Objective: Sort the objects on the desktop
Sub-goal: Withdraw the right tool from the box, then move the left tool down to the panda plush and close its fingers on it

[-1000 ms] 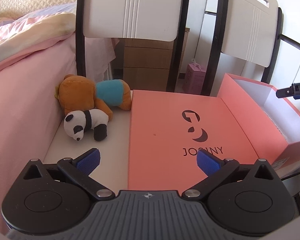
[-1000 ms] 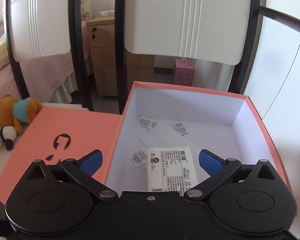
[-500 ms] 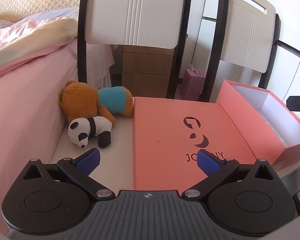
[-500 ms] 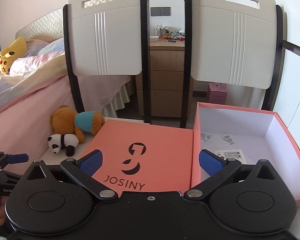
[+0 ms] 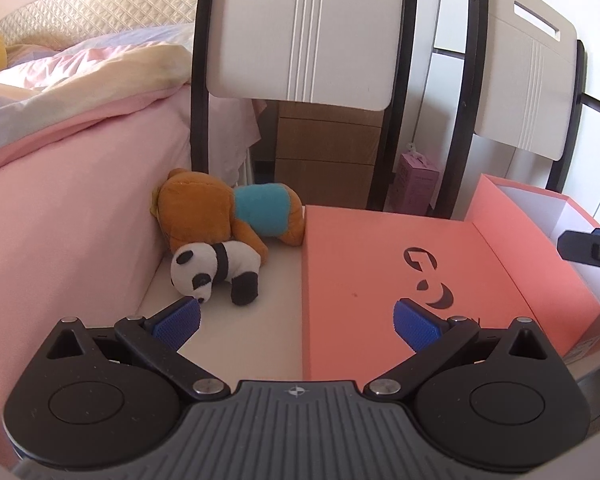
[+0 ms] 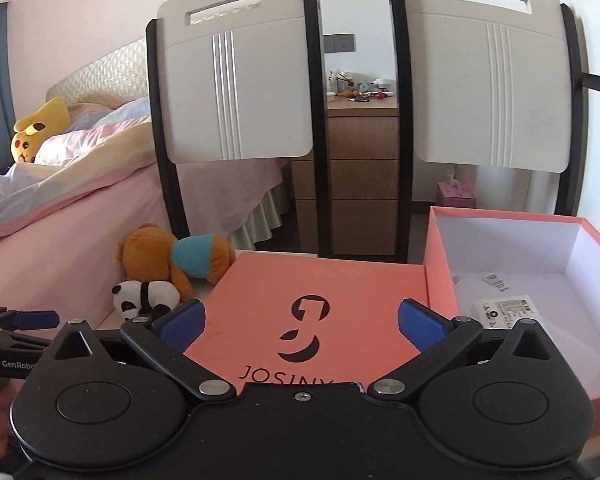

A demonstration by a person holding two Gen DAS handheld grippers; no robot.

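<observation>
The left gripper, jaws apart and empty, has closed on the panda at centre left, while the right gripper, also apart, has backed off the box, so a panda pick looks next.

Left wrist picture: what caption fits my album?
Open left gripper nears a panda and bear beside a pink lid.

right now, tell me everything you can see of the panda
The panda is a small plush toy, white with black ears, eye patches, limbs and a black band over the shoulders. It lies on its side on the white tabletop, head toward the left gripper, pressed against the brown bear behind it. The bed's pink sheet is just beside it. Neither gripper touches it.
</observation>
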